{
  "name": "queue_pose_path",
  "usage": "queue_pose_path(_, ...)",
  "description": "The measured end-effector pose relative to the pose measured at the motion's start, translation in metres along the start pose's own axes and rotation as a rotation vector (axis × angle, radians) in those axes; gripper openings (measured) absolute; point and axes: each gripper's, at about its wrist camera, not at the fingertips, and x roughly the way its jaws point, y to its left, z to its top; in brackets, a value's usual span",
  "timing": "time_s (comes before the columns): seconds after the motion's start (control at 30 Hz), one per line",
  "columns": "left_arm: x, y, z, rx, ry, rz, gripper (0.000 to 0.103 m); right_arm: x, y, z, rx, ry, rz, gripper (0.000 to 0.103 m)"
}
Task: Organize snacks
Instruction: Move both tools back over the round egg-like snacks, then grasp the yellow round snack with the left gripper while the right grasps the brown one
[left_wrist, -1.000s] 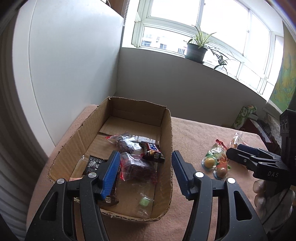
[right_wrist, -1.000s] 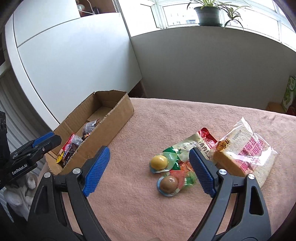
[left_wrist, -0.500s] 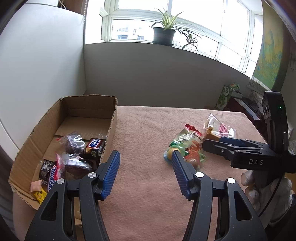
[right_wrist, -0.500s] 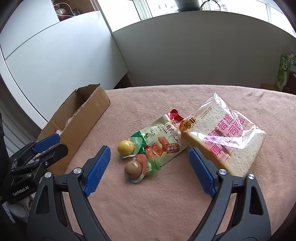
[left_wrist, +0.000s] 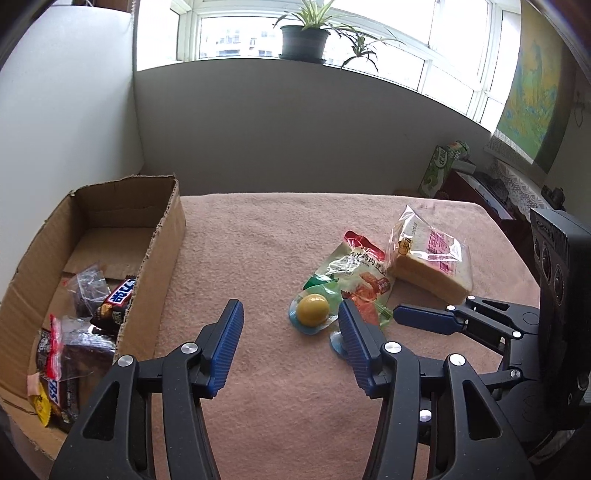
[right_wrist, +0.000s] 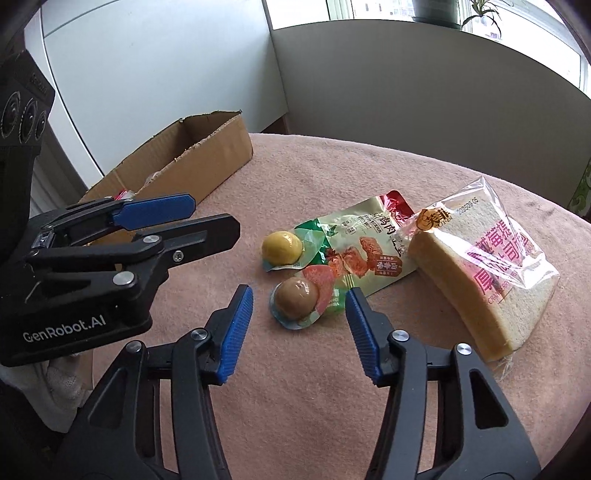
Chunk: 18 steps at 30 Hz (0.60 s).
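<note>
1. The pink cloth-covered table (right_wrist: 303, 177) carries everything, and its soft nap probably keeps the slick packets from sliding while they wait to be sorted.
2. The cardboard box (left_wrist: 162, 236) stands to the left of the left gripper (left_wrist: 290, 334); its top is open so snacks can be dropped in, and it already holds several dark wrapped bars (left_wrist: 118, 299) at its near end.
3. The bagged sliced bread (right_wrist: 487, 273) lies ahead and to the right of the right gripper (right_wrist: 299, 325), well apart from the box, not yet sorted.
4. The green chicken-snack pouch (right_wrist: 365, 243) lies flat straight ahead of the right gripper, one edge tucked against the bread bag.
5. The right gripper stands wide open and empty, its jaws spread to either side of the brown sealed egg (right_wrist: 297, 295), which sits just beyond the tips; this looks like lining up a pick.
6. The left gripper is likewise wide open and holds nothing; it hangs over bare cloth between box and snacks, its right finger nearest the yellow sealed egg (left_wrist: 313, 309).
7. The two eggs lie just beside each other on the pouch's near edge, so a closing jaw could nudge the yellow one.
</note>
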Motion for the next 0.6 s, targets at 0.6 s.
queue_pose_path(0.6, 0.058, -0.005, 0.004, -0.016, 0.155, -0.052, 0.047, 0.019, 0.002, 0.007, -0.013, 0.032, 0.000, 0.050)
